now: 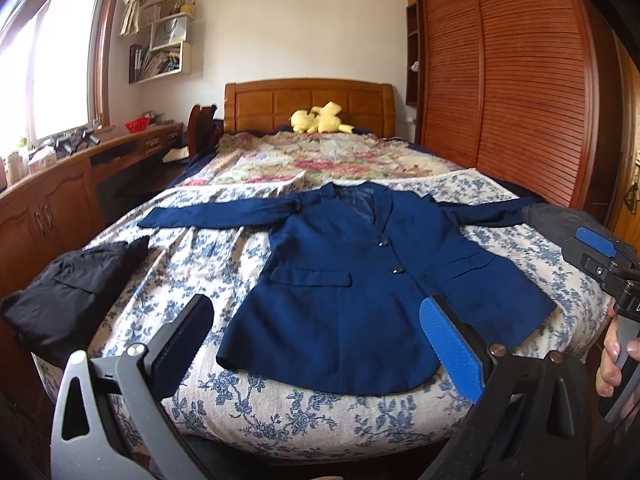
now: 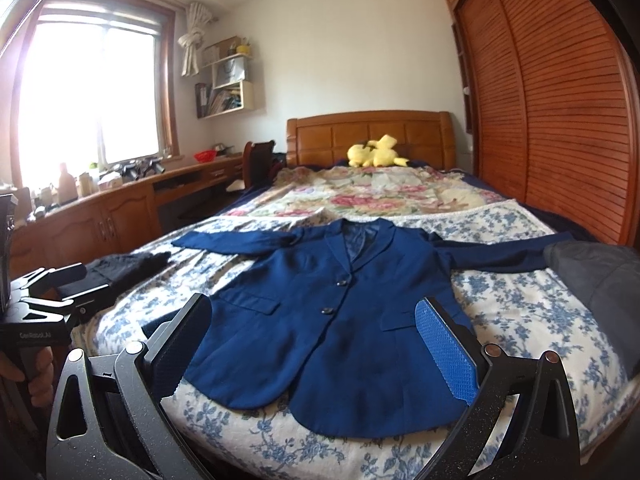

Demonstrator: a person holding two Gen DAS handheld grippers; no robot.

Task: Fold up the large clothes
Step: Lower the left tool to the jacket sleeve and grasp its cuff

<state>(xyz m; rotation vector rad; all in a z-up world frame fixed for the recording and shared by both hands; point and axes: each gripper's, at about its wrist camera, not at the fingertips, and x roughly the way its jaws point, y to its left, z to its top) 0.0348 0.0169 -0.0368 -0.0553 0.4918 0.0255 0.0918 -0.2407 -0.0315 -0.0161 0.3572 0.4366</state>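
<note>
While your left gripper hangs released over the hem, the blazer lies flat on the bed, buttoned, sleeves out, unfolded. Right wrist view: right gripper also spread wide, empty, above the blazer. Every fold remains, by my judgement.

The jacket is a plain deep navy with two dark buttons down the front. Under it, the bedspread is cream, printed all over with blue flower sprigs — further back a quilt shows pink and green blooms on a pale ground. A black garment lies at the left. The soft toy is yellow, the wardrobe reddish-brown — its doors finely ribbed.
</note>
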